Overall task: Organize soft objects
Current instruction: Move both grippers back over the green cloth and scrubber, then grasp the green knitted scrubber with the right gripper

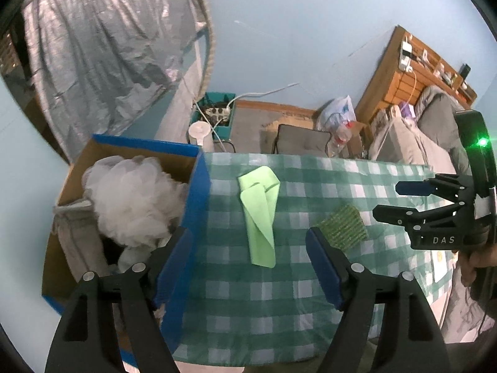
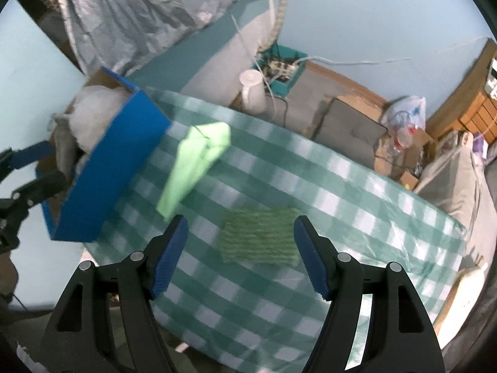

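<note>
A light green cloth (image 1: 260, 214) lies folded on the checked tablecloth (image 1: 310, 295), right of a blue cardboard box (image 1: 198, 192). The box holds a white mesh pouf (image 1: 133, 199) and a grey cloth (image 1: 77, 233). A dark green scrub pad (image 1: 343, 227) lies right of the cloth. My left gripper (image 1: 248, 267) is open and empty above the box's right wall and the cloth. My right gripper (image 2: 240, 251) is open and empty, hovering just above the scrub pad (image 2: 259, 237); it also shows in the left wrist view (image 1: 394, 202). The cloth (image 2: 195, 161) and the box (image 2: 115, 161) lie to its left.
The table's far edge drops to a floor with a white fan (image 1: 200, 136), a teal bin holding a power strip (image 1: 217, 115), a grey cushion (image 1: 303, 140) and a plastic bag (image 1: 338, 115). A silver cover (image 1: 102, 52) hangs at the back left. A bed (image 1: 435, 130) is at right.
</note>
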Demonstrator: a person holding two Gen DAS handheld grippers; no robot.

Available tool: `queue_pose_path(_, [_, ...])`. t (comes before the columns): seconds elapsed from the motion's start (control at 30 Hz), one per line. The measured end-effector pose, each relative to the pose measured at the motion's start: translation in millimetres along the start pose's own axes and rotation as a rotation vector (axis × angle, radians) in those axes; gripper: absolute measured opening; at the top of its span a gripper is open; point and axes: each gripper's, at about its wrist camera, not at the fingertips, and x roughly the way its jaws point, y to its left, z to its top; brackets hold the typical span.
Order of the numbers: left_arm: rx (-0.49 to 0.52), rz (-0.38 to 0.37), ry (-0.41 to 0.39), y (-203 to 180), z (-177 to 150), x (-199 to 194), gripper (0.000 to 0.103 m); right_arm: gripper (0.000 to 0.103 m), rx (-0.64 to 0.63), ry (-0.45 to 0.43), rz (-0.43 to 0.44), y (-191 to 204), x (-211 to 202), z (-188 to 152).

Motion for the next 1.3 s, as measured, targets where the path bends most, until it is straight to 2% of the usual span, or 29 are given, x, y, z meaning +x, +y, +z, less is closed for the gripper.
queue_pose_path(0.33, [0.070,0.013,0.080,-21.7,3.5,44.3,0.080,0.071,0.023,0.067,-0.015,-31.4,38.2,-18.6])
queue_pose_path(0.8, [0.059,0.018,0.196,-21.6,4.1,110.0,0.079,0.071,0.001,0.117,-0.011,-22.3,92.6,-19.1])
queue_pose_path(1.3, [0.046,0.016,0.241,-13.3,9.8,141.3,0.079,0.071,0.014,0.151,-0.070,-19.0,117.9,-19.6])
